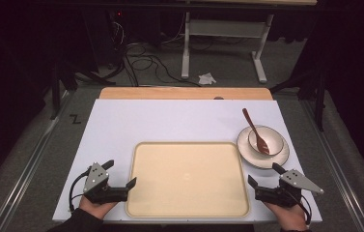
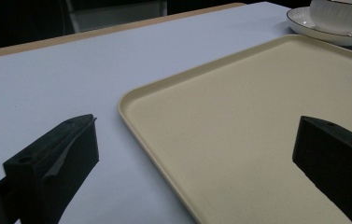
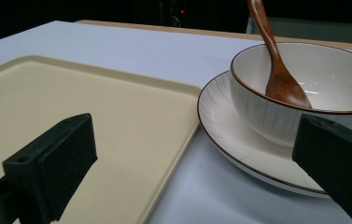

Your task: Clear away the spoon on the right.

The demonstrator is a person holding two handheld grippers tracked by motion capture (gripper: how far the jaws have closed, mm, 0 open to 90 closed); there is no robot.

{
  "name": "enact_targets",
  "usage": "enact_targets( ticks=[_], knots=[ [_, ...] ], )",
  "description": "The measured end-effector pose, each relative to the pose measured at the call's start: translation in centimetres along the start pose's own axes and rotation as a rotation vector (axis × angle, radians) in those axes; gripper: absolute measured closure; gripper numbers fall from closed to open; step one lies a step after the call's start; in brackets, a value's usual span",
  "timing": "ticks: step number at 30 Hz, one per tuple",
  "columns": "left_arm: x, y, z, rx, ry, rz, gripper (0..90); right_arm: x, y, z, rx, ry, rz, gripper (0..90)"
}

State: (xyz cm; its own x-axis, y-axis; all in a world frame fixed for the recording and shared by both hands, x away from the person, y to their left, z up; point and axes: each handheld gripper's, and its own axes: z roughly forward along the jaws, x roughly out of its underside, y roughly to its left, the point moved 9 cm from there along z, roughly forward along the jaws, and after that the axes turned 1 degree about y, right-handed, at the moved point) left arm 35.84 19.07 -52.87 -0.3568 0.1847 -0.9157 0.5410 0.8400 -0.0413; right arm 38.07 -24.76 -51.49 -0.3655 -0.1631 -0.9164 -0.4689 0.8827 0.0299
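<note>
Your left claw (image 1: 120, 174) at lower left and your right claw (image 1: 262, 175) at lower right both gape, grasping nothing. Between them lies the bare beige rectangular plastic tray (image 1: 187, 179). At right, the brown wooden spoon (image 1: 256, 131) leans in the white ceramic bowl (image 1: 266, 140), which sits on the white round plate (image 1: 262, 160).

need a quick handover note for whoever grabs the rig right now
Left claw: open, holding nothing, at the tray's near-left corner.
Right claw: open, holding nothing, between the tray's right edge and the plate.
Things: the tray lies bare at the table's near middle. The bowl sits on the plate to the tray's right, with the spoon resting in the bowl, handle pointing away.
Done: nothing moved by the look of it; nothing is on the tray.
Left: probably shifting bowl, plate and spoon onto the tray, though that is a guess.
</note>
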Motion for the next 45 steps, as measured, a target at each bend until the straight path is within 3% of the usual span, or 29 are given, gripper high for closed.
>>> enact_targets(
  ticks=[21, 25, 32, 37, 38, 40, 43, 45],
  knots=[
    [0.1, -0.1, 0.0, 0.006, 0.007, 0.002, 0.9, -0.2, -0.3, 0.1, 0.002, -0.019, 0.014, 1.1],
    [0.1, -0.1, 0.0, 0.007, 0.004, 0.002, 0.9, -0.2, -0.5, 0.0, 0.018, -0.010, 0.016, 5.6],
    [0.0, -0.1, 0.0, 0.012, 0.004, 0.006, 0.9, -0.7, -0.6, -0.6, 0.022, -0.008, 0.030, 22.2],
    [0.0, -0.1, -0.1, 0.012, 0.001, 0.005, 0.9, -1.1, -0.4, -1.0, 0.041, -0.026, 0.010, 40.6],
    [0.0, -0.1, -0.1, 0.012, 0.001, 0.005, 0.9, -1.4, -0.4, -1.3, 0.053, -0.039, 0.003, 50.8],
    [0.0, -0.1, 0.0, 0.011, 0.001, 0.005, 0.9, -1.6, -0.4, -1.3, 0.062, -0.044, -0.004, 55.0],
    [0.0, -0.2, 0.0, 0.014, 0.000, 0.005, 0.9, -2.1, -0.5, -1.0, 0.096, -0.024, -0.019, 70.9],
    [0.0, -0.2, 0.0, 0.015, 0.000, 0.005, 0.9, -2.3, -0.5, -0.9, 0.100, -0.023, -0.015, 73.1]
  ],
)
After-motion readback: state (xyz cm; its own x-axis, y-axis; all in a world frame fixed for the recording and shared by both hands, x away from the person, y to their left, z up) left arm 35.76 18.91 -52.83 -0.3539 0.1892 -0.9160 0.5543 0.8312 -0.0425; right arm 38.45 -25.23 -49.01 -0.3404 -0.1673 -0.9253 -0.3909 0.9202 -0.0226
